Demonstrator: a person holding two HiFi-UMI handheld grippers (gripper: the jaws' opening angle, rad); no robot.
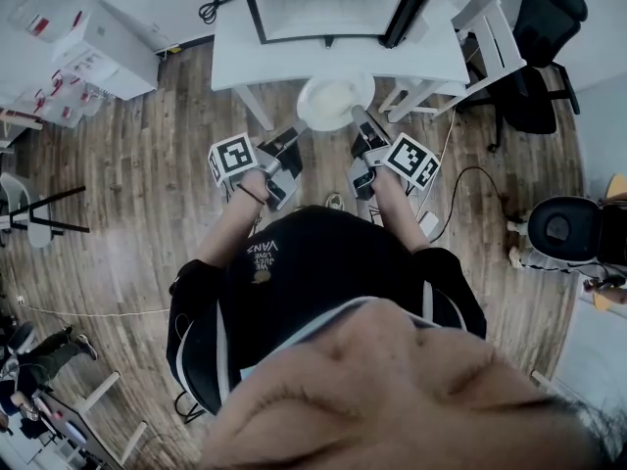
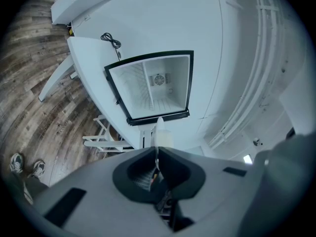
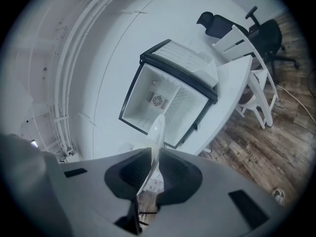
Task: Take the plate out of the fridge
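Note:
A white plate (image 1: 335,101) hangs level over the floor in front of the open white mini fridge (image 1: 328,3), outside its cavity. My left gripper (image 1: 297,130) is shut on the plate's left rim. My right gripper (image 1: 357,117) is shut on its right rim. In the left gripper view the plate (image 2: 159,131) shows edge-on as a thin sliver pinched in my left gripper (image 2: 157,154), with the empty fridge (image 2: 153,85) beyond. The right gripper view shows the same: the plate's edge (image 3: 157,127) is clamped in my right gripper (image 3: 152,157), in front of the fridge (image 3: 168,100).
The fridge stands on a white table (image 1: 431,57) with a black cable (image 1: 214,8) at its left end. A white chair (image 1: 490,37) and a black office chair (image 1: 544,57) stand to the right. White boxes (image 1: 98,42) sit at the far left on the wooden floor.

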